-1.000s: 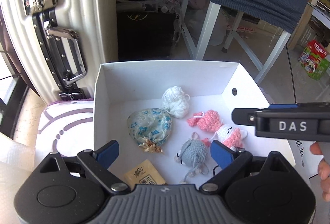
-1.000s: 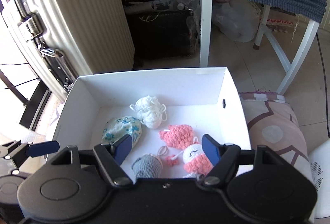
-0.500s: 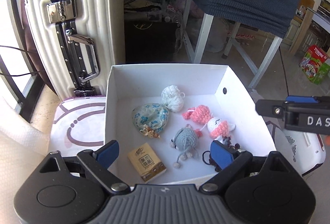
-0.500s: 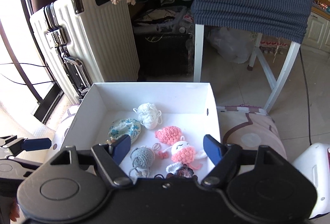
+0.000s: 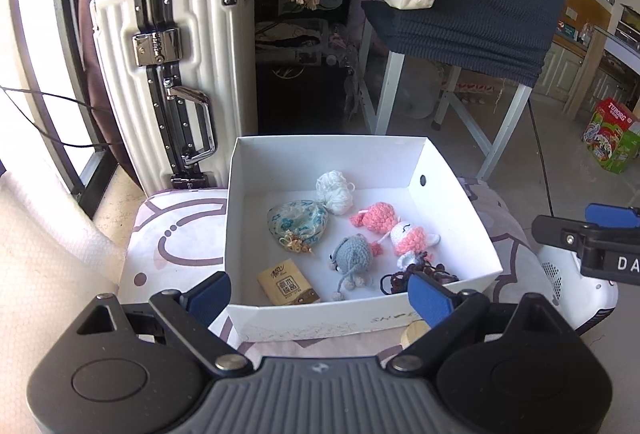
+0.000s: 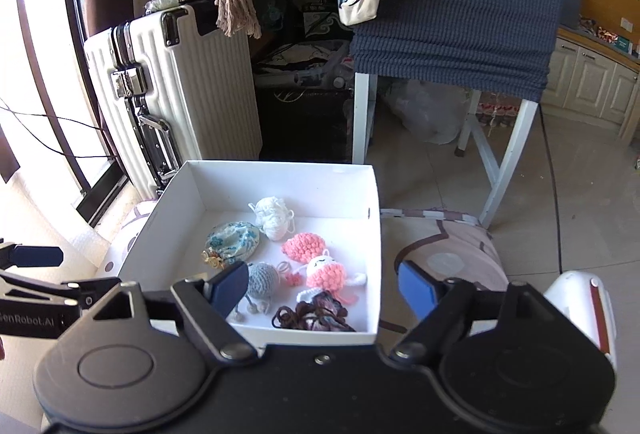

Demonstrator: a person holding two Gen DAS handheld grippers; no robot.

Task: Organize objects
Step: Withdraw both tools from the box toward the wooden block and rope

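A white open box [image 5: 452, 170] [image 6: 376, 202] sits on a patterned cushion. Inside lie a floral pouch [image 5: 298, 220] [image 6: 232, 242], a white yarn ball [image 5: 334, 190] [image 6: 274, 218], a pink crochet toy [image 5: 378, 218] [image 6: 304, 246], a pink-and-white doll [image 5: 412, 238] [image 6: 326, 272], a grey crochet mouse [image 5: 352, 254] [image 6: 262, 280], a tan packet [image 5: 288, 284] and a dark bead string [image 5: 420, 272] [image 6: 312, 314]. My left gripper [image 5: 320, 298] and right gripper [image 6: 320, 288] are both open and empty, held above the box's near edge.
A white suitcase [image 5: 176, 74] [image 6: 176, 90] stands behind the box at left. A white-legged table draped in dark blue cloth [image 5: 472, 6] [image 6: 460, 14] is at the back right. A white appliance [image 6: 580, 302] is at lower right. A colourful carton [image 5: 610, 138] sits on the floor.
Both grippers have pulled back and up from the box, so the whole box and its near wall now show. The objects inside have not moved.
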